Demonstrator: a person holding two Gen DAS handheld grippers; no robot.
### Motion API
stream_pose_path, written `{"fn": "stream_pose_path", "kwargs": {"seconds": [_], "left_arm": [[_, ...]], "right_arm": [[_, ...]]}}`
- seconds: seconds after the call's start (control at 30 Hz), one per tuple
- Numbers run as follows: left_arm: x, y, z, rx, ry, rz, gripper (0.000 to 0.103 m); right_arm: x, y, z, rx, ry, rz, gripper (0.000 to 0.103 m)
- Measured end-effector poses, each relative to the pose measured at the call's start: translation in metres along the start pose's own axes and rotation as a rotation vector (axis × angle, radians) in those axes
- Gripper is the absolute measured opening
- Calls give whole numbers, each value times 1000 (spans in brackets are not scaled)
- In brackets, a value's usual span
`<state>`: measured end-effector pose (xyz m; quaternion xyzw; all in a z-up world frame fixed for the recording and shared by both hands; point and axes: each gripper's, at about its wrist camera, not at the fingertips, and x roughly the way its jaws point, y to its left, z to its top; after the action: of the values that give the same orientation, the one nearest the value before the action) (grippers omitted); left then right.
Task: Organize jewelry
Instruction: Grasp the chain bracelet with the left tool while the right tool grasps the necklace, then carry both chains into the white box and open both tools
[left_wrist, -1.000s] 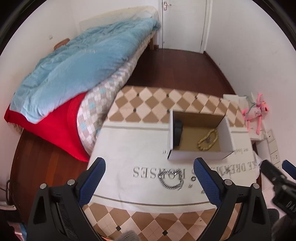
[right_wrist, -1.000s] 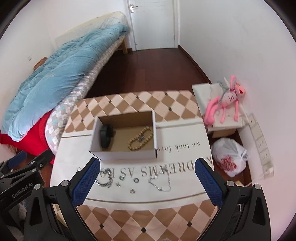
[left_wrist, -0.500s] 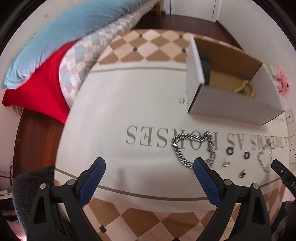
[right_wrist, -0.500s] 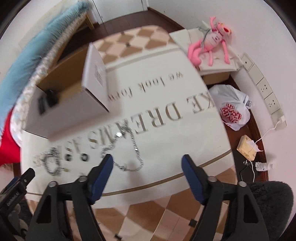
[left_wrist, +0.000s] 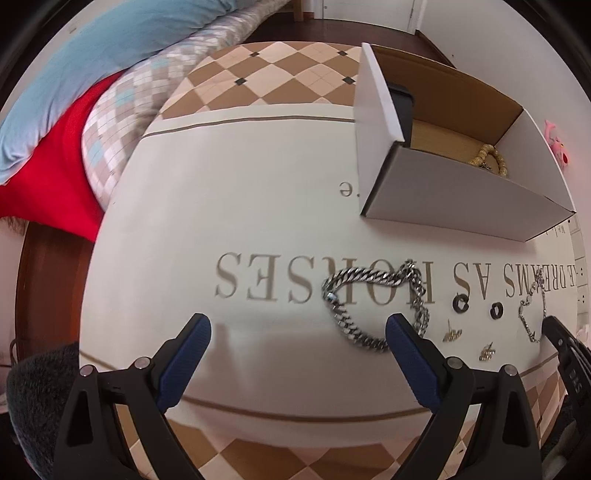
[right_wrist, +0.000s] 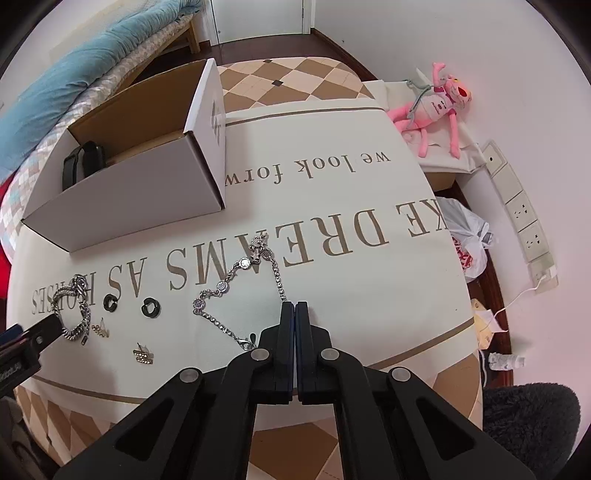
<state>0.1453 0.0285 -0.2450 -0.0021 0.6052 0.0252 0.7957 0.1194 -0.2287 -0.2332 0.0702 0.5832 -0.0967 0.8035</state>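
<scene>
A thick silver curb chain (left_wrist: 373, 299) lies on the lettered cloth, just ahead of my open left gripper (left_wrist: 295, 332); its right finger (left_wrist: 402, 336) is beside the chain's near end. My right gripper (right_wrist: 294, 314) is shut on one end of a thin silver chain (right_wrist: 236, 269) that still lies on the cloth. Two black rings (right_wrist: 129, 304) and two small gold earrings (right_wrist: 122, 341) lie between the chains. A white cardboard box (right_wrist: 147, 184) holds a black strap (right_wrist: 79, 164) and a beaded bracelet (left_wrist: 489, 160).
The cloth (right_wrist: 369, 280) covers a checkered table (left_wrist: 277, 70). A bed with a blue duvet (left_wrist: 92, 55) stands to the left. A pink plush toy (right_wrist: 432, 107), a plastic bag (right_wrist: 463, 236) and wall sockets (right_wrist: 524, 218) are at the right.
Both grippers have dropped closer to the cloth. The right gripper has closed from open onto the end of the thin chain. The left gripper stays open.
</scene>
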Motion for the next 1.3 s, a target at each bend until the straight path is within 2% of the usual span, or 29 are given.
{"fn": "stream_pose_path", "kwargs": {"seconds": [0.1,0.17,0.2,0.23,0.27,0.3,0.33,0.37,0.4,0.63,0.77,1.0,1.23,1.3], "left_arm": [[9,-7,3,29,27,4,96],[10,-10,4,33,16,-6,95],[9,-11,4,34,15,-15,91],[8,-13,4,35,10,-32,81],[6,-14,4,40,-2,-41,77],[5,-14,7,51,-15,-47,63],[2,-16,7,62,-25,-51,39],[-1,-19,7,78,-37,-55,24],[-2,-20,8,83,-30,-59,4],[-14,-15,6,63,-34,-133,2],[-34,-7,1,46,-59,-191,2],[-73,-6,8,42,-99,-268,2],[-107,-3,25,50,-151,-307,2],[-118,-4,29,58,-171,-313,2]], "right_arm": [[-2,-5,-3,19,28,52,0],[-2,-9,-6,31,48,85,0],[-3,-11,-7,39,57,97,0],[-3,-13,-9,48,65,109,0],[-3,-14,-9,53,69,113,0],[-3,-15,-10,59,73,118,0],[-3,-15,-10,61,74,119,0],[-2,-14,-9,58,75,118,0],[-2,-14,-9,57,76,119,0],[-4,-14,-6,72,102,155,0],[-12,-13,-4,97,96,220,0],[-49,-8,5,117,37,310,0],[-88,-14,21,145,-35,406,0],[-99,-14,27,132,-59,402,0]]}}
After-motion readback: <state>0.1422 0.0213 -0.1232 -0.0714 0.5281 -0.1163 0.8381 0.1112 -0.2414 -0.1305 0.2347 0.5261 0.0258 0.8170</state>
